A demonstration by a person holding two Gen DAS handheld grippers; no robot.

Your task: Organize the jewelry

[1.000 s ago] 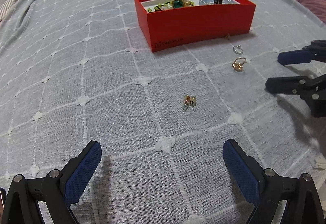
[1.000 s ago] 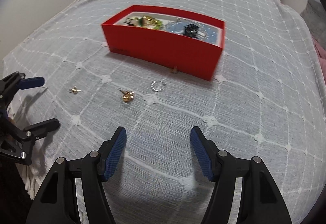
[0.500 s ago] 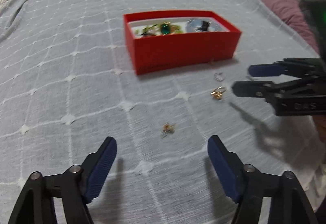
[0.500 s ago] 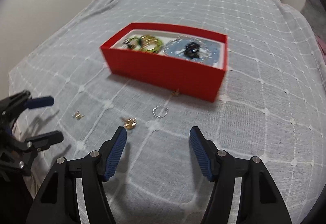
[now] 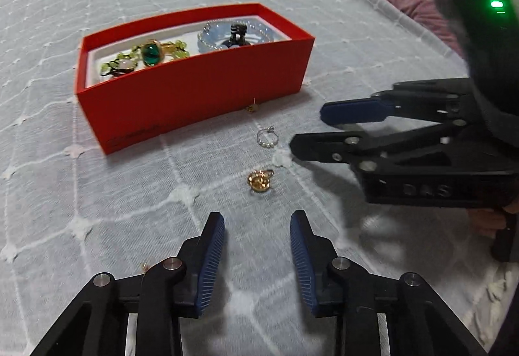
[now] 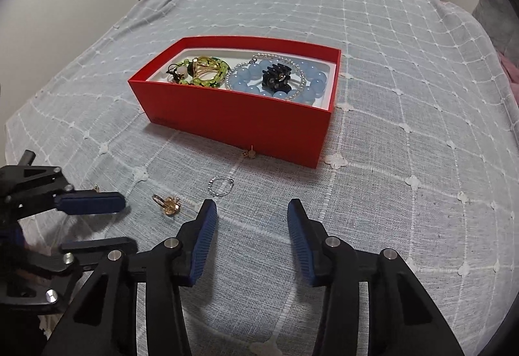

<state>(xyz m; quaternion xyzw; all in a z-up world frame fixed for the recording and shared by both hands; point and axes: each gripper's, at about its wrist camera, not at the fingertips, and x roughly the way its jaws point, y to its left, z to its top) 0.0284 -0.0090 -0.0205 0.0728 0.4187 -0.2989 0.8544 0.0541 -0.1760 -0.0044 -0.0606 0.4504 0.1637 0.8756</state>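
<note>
Both grippers open, low over the bed, close together

The left gripper (image 5: 257, 228) points forward with its blue pads parted and nothing between them. The right gripper (image 6: 249, 215) sits just to its right, jaws likewise spread and empty, fingers angled in toward the left; seen from the left wrist camera, its blue upper finger (image 5: 355, 112) lies above the black lower one.

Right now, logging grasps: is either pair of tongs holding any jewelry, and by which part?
Nothing is held: left tongs and right tongs are both open and empty.
</note>
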